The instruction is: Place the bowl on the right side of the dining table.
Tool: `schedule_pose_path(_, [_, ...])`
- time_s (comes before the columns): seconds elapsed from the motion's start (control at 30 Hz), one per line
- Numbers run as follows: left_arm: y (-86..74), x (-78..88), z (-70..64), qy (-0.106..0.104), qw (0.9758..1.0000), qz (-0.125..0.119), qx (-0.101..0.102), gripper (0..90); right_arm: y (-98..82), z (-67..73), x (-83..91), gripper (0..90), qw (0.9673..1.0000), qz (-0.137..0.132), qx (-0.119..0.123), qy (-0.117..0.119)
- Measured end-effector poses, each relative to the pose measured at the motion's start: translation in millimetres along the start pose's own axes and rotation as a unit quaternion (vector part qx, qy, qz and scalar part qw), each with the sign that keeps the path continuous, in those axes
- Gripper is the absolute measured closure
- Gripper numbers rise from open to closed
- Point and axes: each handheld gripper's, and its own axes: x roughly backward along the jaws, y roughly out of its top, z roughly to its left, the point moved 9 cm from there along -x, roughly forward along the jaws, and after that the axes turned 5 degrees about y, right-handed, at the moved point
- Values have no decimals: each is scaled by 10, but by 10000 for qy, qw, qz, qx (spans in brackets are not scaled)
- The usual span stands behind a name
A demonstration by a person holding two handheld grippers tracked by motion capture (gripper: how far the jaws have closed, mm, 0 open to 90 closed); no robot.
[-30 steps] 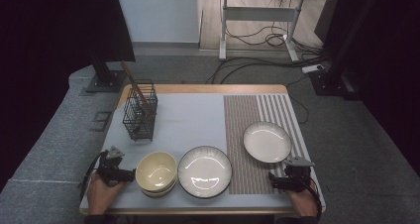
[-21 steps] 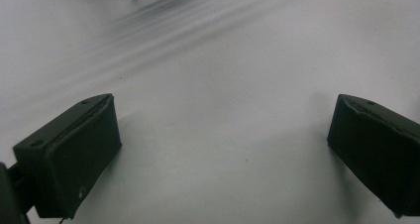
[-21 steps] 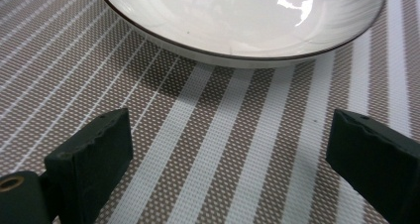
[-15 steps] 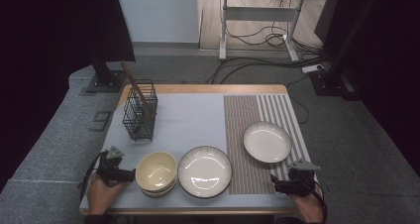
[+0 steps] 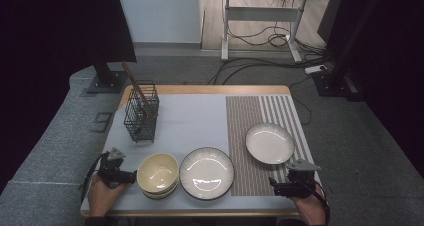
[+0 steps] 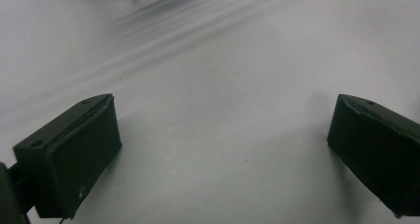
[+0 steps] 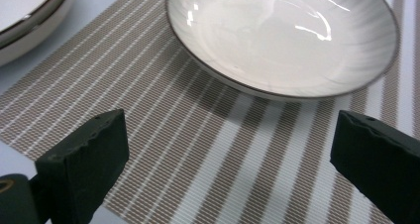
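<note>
At the left near edge of the table (image 5: 200, 113), the left gripper (image 5: 131, 176) sits in the person's hand and points to the right, toward the cream bowl (image 5: 158, 172), which is just beside its tips. In the left gripper view, its two black jaws stand wide apart over the pale mat, and nothing is between them. The cream bowl rests on top of another bowl, and behind it, further from the person, a black wire basket (image 5: 141, 117) stands upright with wooden sticks (image 5: 134, 82) leaning out of it. To the right of the bowl lies a large plate with a dark rim (image 5: 206, 172), half on the pale mat and touching the edge of the striped placemat (image 5: 250, 121). Further right, a smaller white plate (image 5: 269, 142) lies fully on the striped placemat. At the right near corner, the right gripper (image 5: 274, 186) points left over the placemat, close to the white plate but not touching it. Its jaws have just been opening and are wide apart, with only the striped mat between them.
</note>
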Motion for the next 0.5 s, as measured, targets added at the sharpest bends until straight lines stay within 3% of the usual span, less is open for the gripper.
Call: schedule_pose_path(0.5, [0, 0, 0, 4, 10000, -7, -2, 0, 238, 297, -53, 0, 9992, -14, 246, 314])
